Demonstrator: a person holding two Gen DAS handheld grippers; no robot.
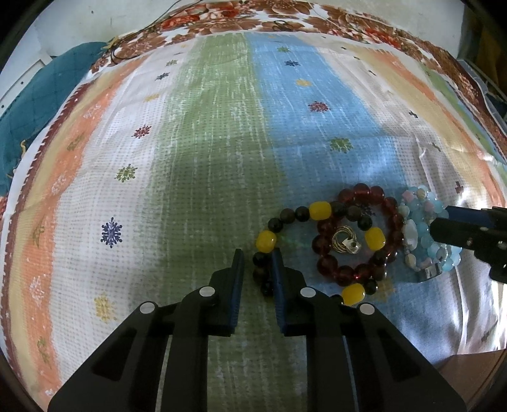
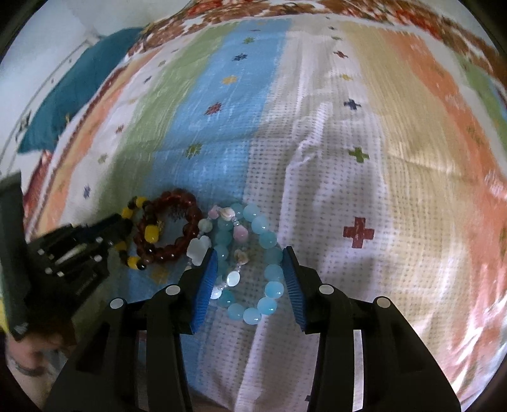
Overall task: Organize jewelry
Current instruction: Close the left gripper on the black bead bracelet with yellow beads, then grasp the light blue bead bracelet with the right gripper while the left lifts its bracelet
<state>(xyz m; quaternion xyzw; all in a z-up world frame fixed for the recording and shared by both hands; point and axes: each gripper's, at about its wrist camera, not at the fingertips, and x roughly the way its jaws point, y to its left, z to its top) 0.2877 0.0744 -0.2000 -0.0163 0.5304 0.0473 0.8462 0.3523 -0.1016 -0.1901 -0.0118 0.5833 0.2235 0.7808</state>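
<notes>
A pile of bracelets lies on the striped cloth. A dark and yellow bead bracelet overlaps a red bead bracelet that rings a small gold ring. A light blue bead bracelet and a shell bracelet lie to their right. My left gripper is open, its right finger against the dark and yellow bracelet's left side. My right gripper is open, its fingers either side of the blue and shell bracelets; it also shows in the left wrist view.
A teal quilted cushion lies at the far left beyond the cloth. A floral sheet borders the far edge. A hand with a ring holds the left gripper.
</notes>
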